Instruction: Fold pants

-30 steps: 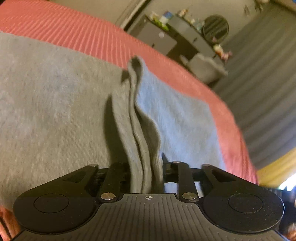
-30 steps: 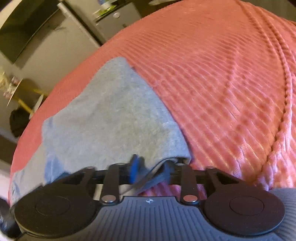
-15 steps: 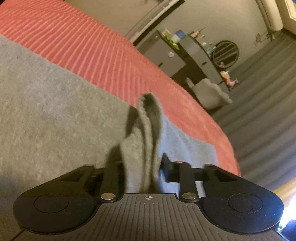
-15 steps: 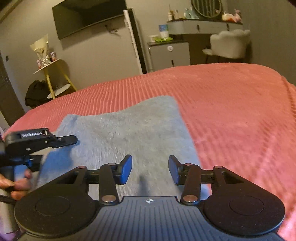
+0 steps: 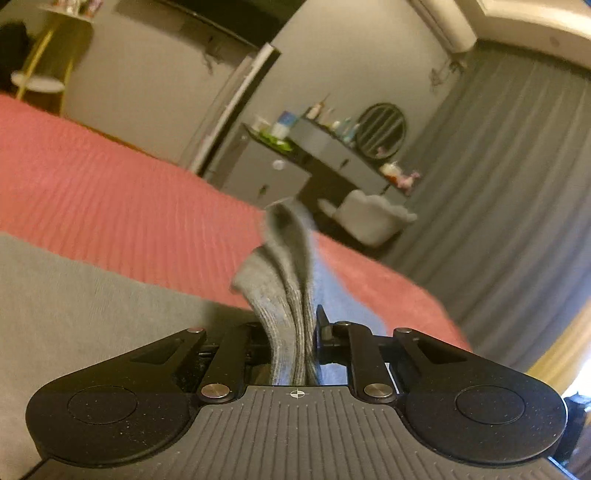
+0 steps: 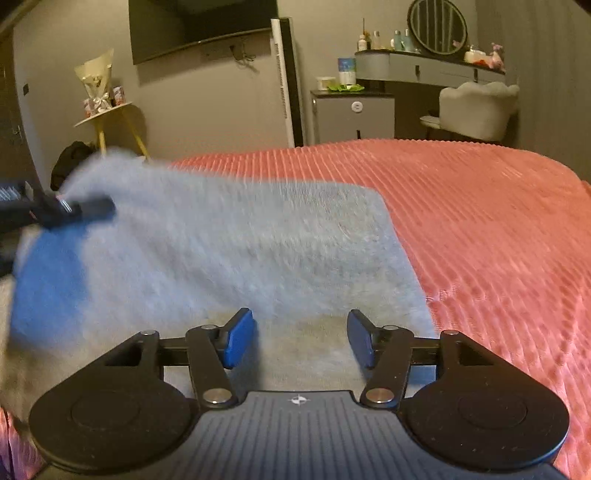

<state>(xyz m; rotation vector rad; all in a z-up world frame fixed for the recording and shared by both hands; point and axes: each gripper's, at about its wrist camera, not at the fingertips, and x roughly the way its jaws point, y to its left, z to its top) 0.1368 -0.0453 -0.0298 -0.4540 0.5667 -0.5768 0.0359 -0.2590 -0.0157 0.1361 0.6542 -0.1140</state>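
Pants (image 6: pixel 258 251): grey knit, spread over the near part of a bed, one edge running close to the bed's left side as the right wrist view had it. A bunched fold of the fabric (image 5: pixel 291 295) stood raised off the cover, layers pressed together and rising between the fingers of the left gripper (image 5: pixel 295 343). Left gripper's jaws were nearly together and clamped on that fold; the same tool showed at the left edge of the right wrist view, with cloth lifted and blurred around it. Right gripper (image 6: pixel 301 339) hovered over the flat part of the pants, blue pads (image 6: pixel 240 338) well apart and jaws opening, nothing between them but the fabric lying below. Salmon ribbed bedspread (image 6: pixel 480 229) was bare to the right of the pants. Beyond the bed's far edge: dressing table with round mirror (image 6: pixel 437 26), pale scalloped chair (image 6: pixel 476 110), grey curtains (image 5: pixel 498 203).
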